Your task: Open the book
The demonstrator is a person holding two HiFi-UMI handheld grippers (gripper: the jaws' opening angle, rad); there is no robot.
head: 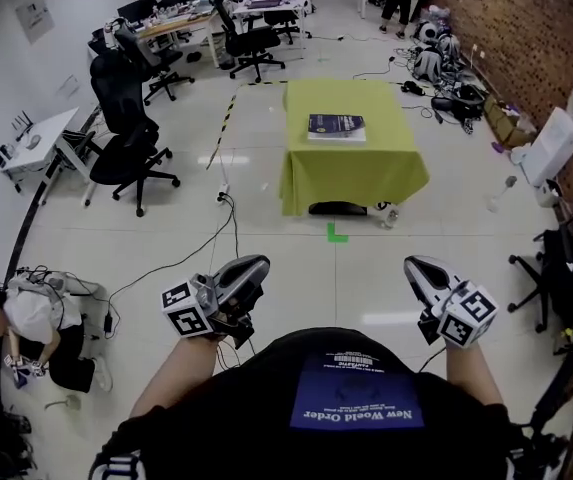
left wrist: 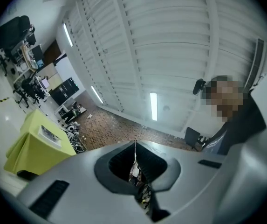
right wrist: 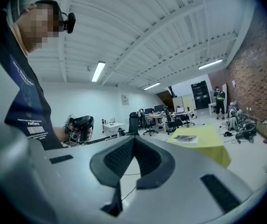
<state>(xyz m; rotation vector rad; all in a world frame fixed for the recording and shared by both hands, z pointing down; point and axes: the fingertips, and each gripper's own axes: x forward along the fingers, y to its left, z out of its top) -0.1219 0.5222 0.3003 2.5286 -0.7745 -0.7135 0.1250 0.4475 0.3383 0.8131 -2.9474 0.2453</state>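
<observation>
Grey plastic left gripper (head: 250, 266) seen closed tight, jaws pressed together, nothing gripped; grey plastic right gripper (head: 418, 267) likewise closed on nothing. Both held low before person (head: 356, 408), above pale tiled floor (head: 266, 198). Closed dark-blue book (head: 336, 126) laid flat on yellow-green cloth-covered table (head: 356, 173), well apart from both grippers

Counted: one dark-blue closed book (head: 336, 126), one table draped in yellow-green cloth (head: 351, 178), two grey grippers (left gripper (head: 254, 265), right gripper (head: 416, 265)), at least three black swivel chairs (head: 126, 143) upper left.
</observation>
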